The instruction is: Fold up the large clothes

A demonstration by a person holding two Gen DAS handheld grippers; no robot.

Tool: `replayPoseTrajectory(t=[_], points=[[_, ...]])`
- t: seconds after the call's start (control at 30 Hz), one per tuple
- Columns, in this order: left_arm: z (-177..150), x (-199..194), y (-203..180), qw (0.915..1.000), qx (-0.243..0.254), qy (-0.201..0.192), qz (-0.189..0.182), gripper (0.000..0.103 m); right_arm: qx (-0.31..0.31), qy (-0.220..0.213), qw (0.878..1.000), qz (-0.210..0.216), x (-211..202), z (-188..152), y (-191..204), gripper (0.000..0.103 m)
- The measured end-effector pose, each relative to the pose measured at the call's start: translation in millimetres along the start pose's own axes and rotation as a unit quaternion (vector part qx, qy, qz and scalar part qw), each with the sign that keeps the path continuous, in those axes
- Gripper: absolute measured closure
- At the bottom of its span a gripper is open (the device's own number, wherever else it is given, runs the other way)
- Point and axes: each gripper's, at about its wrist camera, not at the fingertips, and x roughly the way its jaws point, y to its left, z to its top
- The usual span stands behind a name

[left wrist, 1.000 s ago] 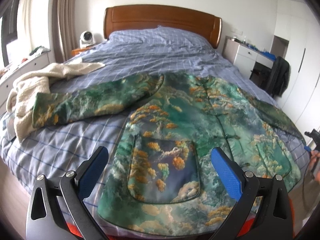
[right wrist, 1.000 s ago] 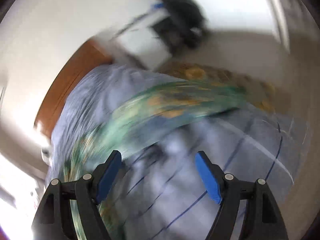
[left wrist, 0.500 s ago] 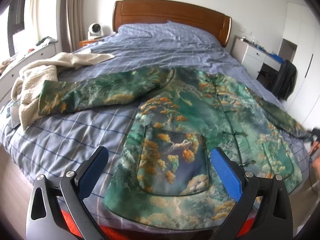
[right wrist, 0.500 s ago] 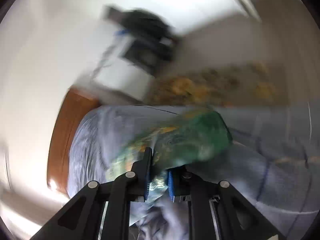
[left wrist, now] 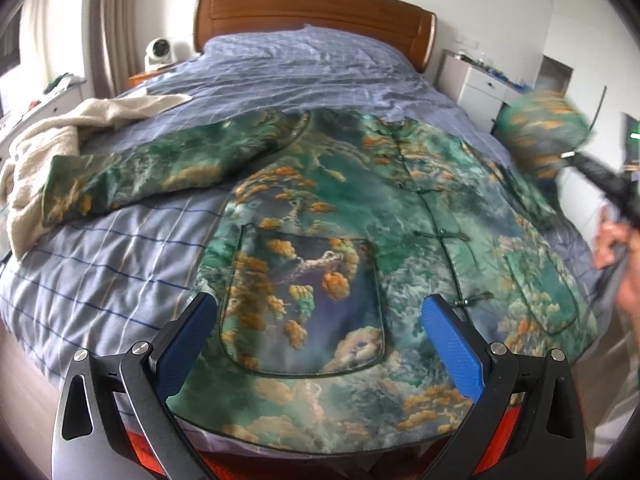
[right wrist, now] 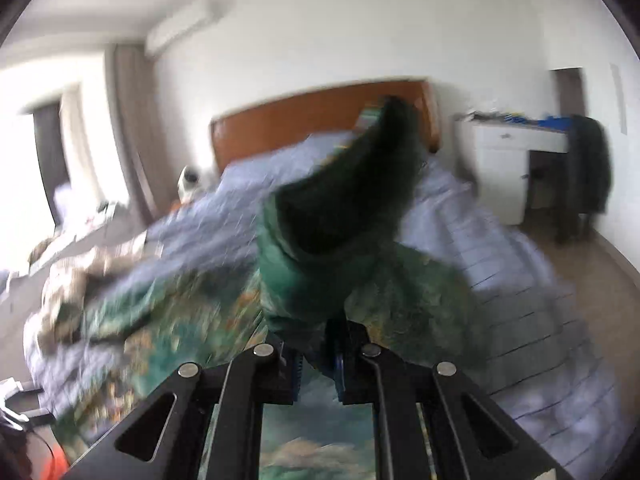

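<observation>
A green jacket [left wrist: 360, 216] printed with orange trees and clouds lies front up on the bed, one sleeve [left wrist: 152, 176] stretched out to the left. My left gripper [left wrist: 320, 340] hangs open over the jacket's near hem, with a patch pocket [left wrist: 304, 304] between its blue pads and nothing gripped. My right gripper [right wrist: 318, 364] is shut on the cuff of the other sleeve [right wrist: 340, 232], which stands up in front of its camera. In the left wrist view that lifted sleeve [left wrist: 540, 132] is in the air at the right, with the right gripper and a hand [left wrist: 616, 240] below it.
The bed [left wrist: 100, 264] has a blue checked cover and a wooden headboard [left wrist: 312, 12]. A cream blanket [left wrist: 52, 148] lies at its left edge. A white dresser [left wrist: 480, 88] stands at the right, and a dark garment hangs over a chair [right wrist: 588, 168] beside it.
My right gripper shut on the right sleeve's cuff and swung it up off the bed and over the jacket. My left gripper sank slightly toward the hem and stayed open.
</observation>
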Motion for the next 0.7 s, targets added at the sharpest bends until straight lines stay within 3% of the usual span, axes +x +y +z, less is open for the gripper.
replayPoseTrajectory(t=[0.1,0.13,0.2,0.23,0.37,0.47,0.67,0.7], points=[[-1.5,7.8,-1.3,0.9998,0.009,0.012,-0.008,0.001,-0.026,0.067,0.997,0.008,38.9,-40.2,48.0,0.084],[-0.6,11.4,-1.6,0.9998,0.009,0.016,-0.012,0.001,-0.03,0.094,0.995,0.01,48.3,-54.7,57.9,0.067],[4.3,20.5,-2.9,0.9994,0.004,0.023,-0.025,0.001,-0.024,0.173,0.984,0.037,68.0,-92.3,77.1,0.043],[7.2,24.4,-4.0,0.9992,0.002,0.024,-0.031,0.001,-0.016,0.189,0.981,0.047,69.5,-103.4,79.0,0.043],[31.8,50.0,-19.2,0.9944,-0.004,0.04,-0.098,0.001,0.023,0.183,0.978,0.102,23.6,-126.7,72.9,0.04],[58.1,87.8,-44.5,0.9855,-0.002,0.069,-0.155,0.002,0.036,0.173,0.978,0.107,-21.2,-132.0,56.1,0.036],[83.2,182.0,-105.6,0.9763,0.028,0.147,-0.156,0.022,0.059,0.152,0.984,0.076,-75.2,-141.0,35.2,0.036],[83.6,196.2,-112.7,0.9762,0.033,0.159,-0.144,0.036,0.067,0.149,0.984,0.074,-83.1,-143.4,30.2,0.036]])
